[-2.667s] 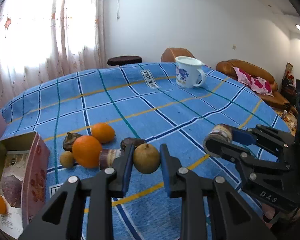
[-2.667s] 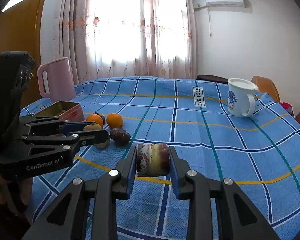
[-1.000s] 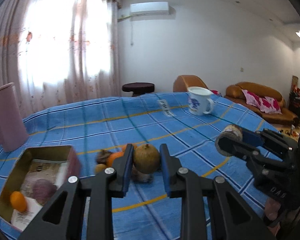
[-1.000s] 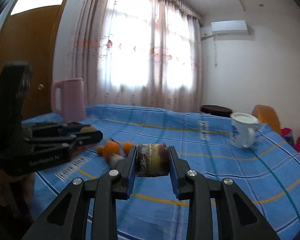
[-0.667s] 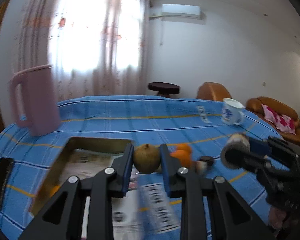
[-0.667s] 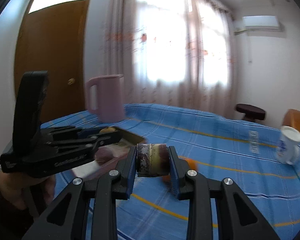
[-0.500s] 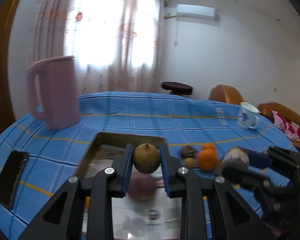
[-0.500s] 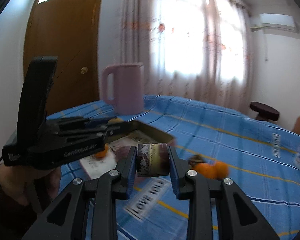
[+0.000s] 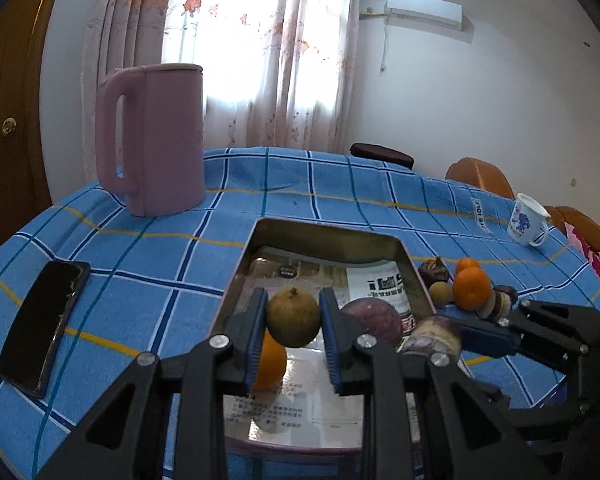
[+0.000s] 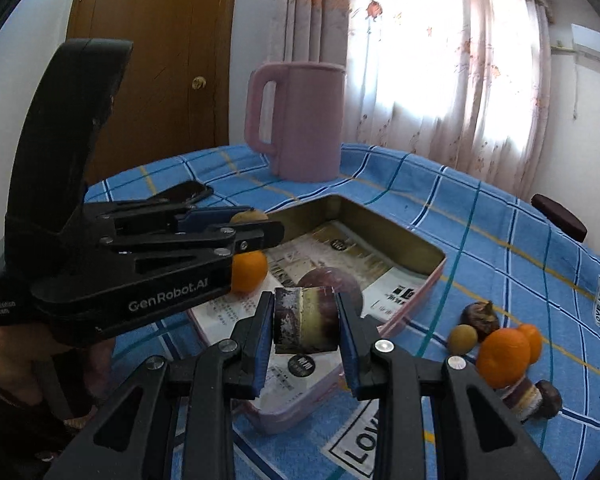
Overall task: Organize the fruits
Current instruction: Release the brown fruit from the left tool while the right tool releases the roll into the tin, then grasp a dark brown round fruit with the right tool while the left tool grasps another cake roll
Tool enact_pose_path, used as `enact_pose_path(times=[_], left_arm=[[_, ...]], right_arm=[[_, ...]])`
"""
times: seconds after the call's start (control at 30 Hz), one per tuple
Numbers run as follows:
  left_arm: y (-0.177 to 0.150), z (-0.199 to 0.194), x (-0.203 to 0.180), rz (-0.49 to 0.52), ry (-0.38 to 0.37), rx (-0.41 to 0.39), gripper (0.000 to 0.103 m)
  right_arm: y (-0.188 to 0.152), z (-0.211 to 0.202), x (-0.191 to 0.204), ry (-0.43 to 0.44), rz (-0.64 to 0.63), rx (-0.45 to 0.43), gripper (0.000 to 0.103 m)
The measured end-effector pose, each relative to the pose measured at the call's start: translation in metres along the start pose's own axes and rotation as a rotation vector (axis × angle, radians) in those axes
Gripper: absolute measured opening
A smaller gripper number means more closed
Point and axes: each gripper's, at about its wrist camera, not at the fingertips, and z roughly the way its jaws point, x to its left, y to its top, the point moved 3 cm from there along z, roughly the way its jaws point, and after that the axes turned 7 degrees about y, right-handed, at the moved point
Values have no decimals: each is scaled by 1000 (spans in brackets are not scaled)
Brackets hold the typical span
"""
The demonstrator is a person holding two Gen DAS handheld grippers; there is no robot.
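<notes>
My left gripper is shut on a round brown-green fruit and hovers over the open metal tin. In the tin lie an orange and a purple round fruit on printed paper. My right gripper is shut on a cut purple-brown cane piece above the tin's near right edge. On the cloth to the tin's right sit more oranges, a small brown fruit, a dark fruit and other cane pieces.
A tall pink jug stands behind the tin on the blue checked cloth. A black phone lies to the left. A white mug sits far right. A person's hand holds the left gripper.
Both grippers have swung left from the loose fruit pile to above the tin, each still holding its piece. The jug and phone have come into view.
</notes>
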Motion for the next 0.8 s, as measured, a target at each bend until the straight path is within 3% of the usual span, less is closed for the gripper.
enact_pose_path(times=[0.17,0.23,0.27,0.3,0.43,0.57,0.67,0.8], left_arm=[[-1,1,-3,10,3,8,30],[1,-1,-6,7,12,-1,46],[2,-3,-7,6,14,-12,60],[3,-6,-9,7,15,-24,69],[8,-13,-19,16,-9,-52,71],[12,-19,-40,37,-42,-71,78],[11,-17,-61,65,-73,-63,78],[9,-13,-93,109,-128,-40,80]], right_arm=[[0,4,0,-1,5,22,36],[-1,-4,-3,-16,15,-3,53],[-1,-7,-6,-23,21,-13,59],[-1,-11,-9,-28,30,-21,60],[-7,-39,-28,-78,38,-44,60],[-24,-71,-67,-193,75,-36,59],[-42,-96,-112,-317,145,-19,59],[-56,-111,-154,-368,259,1,59]])
